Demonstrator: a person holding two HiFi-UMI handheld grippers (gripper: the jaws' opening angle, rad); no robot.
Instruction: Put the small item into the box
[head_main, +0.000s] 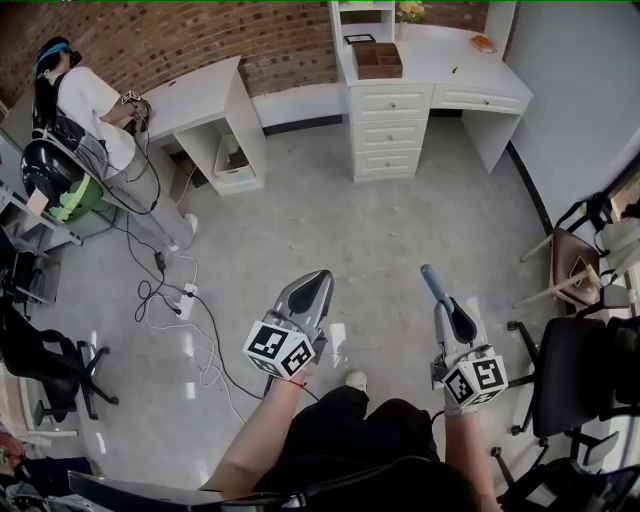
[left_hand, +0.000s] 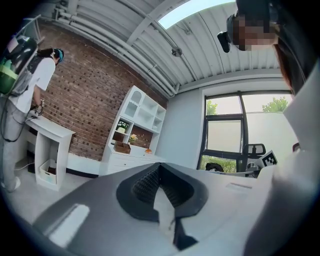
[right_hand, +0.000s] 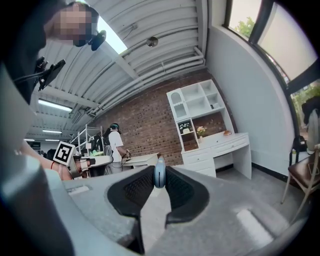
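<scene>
You are in the carrying step: your right gripper (head_main: 452, 315) is clamped on the small blue item (head_main: 434, 285), your left gripper (head_main: 322, 280) has its jaws together and empty, and next you need to walk to the far box (head_main: 378, 62) on the desk (head_main: 440, 60).

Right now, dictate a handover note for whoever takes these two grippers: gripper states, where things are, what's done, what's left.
Left gripper: shut, empty.
Right gripper: shut on the small blue item.
Box: on the white desk across the room, far from both grippers.
Done: item in grip.
Left: carry it to the box and put it in.
</scene>
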